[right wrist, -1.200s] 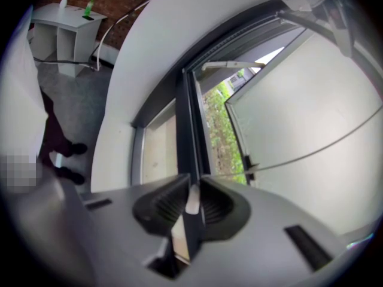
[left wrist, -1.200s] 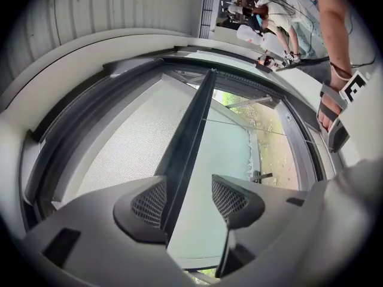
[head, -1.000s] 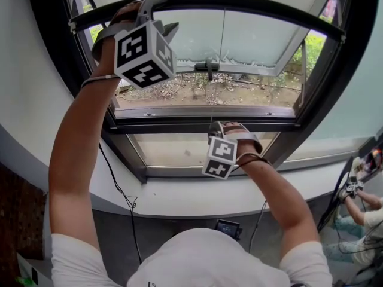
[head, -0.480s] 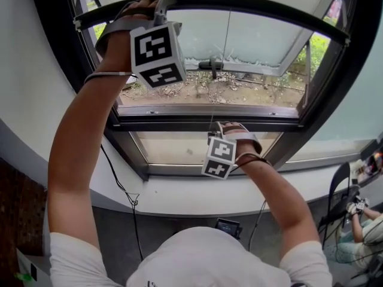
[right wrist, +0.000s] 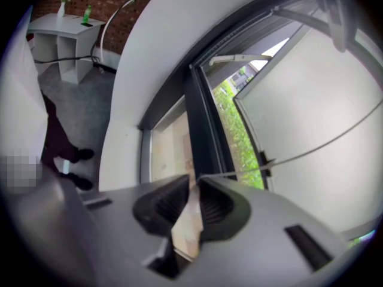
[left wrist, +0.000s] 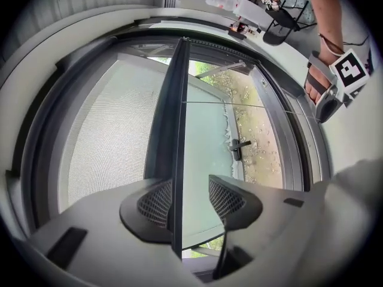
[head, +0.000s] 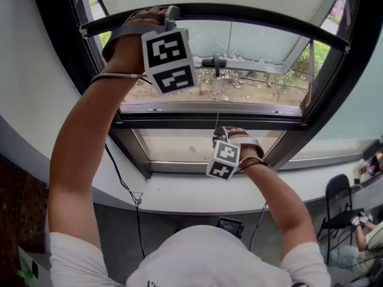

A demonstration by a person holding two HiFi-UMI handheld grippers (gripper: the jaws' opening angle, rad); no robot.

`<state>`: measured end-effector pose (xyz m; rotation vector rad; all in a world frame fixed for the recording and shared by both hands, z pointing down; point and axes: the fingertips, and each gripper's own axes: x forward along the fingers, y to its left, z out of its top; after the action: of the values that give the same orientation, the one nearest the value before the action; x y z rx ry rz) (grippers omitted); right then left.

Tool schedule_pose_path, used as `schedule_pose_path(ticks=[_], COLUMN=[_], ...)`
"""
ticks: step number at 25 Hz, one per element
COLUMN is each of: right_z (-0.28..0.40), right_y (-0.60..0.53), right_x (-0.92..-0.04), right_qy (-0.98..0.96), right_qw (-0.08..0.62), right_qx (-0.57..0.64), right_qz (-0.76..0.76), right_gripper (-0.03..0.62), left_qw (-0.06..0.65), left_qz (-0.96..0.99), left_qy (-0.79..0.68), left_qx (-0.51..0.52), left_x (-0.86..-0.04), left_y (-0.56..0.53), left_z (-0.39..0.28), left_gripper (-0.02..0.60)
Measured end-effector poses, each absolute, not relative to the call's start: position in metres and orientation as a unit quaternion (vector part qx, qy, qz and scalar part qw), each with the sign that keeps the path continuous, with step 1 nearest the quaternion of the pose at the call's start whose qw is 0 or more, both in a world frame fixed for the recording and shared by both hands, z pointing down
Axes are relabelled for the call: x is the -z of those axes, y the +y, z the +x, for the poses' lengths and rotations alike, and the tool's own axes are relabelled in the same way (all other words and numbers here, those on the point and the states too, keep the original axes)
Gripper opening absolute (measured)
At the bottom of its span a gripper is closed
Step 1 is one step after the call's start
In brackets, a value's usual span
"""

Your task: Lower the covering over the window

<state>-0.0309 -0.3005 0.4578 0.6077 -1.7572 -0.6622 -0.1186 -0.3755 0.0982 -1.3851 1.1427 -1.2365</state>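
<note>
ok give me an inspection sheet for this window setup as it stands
surface: white window sill, bare where visible
job's things: mesh screen with its dark bottom bar high on the window, glass below uncovered; thin pull cord runs from the bar
clutter: nothing seen
grippers: left gripper jaws closing around the bar, one pad not yet touching; right gripper shut on the pull cord
cables: black cable hanging below the sill
surroundings: window pane swung open outward, handle on it; black chair at right
</note>
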Motion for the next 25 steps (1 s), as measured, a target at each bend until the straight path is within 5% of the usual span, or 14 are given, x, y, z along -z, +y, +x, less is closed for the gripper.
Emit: schedule_pose_path(ticks=[25], right_z=[-0.028], right_y=[-0.265], right_x=[-0.503], right_qy=[-0.771], right_qw=[0.544], right_qx=[0.214], right_qz=[0.253], right_gripper=[0.06], left_qw=[0.41], left_qz=[-0.599], left_qy=[0.431], left_qx=[0.536], left_x=[-0.155], left_y=[-0.368], left_z=[-0.118], left_gripper=[0.184])
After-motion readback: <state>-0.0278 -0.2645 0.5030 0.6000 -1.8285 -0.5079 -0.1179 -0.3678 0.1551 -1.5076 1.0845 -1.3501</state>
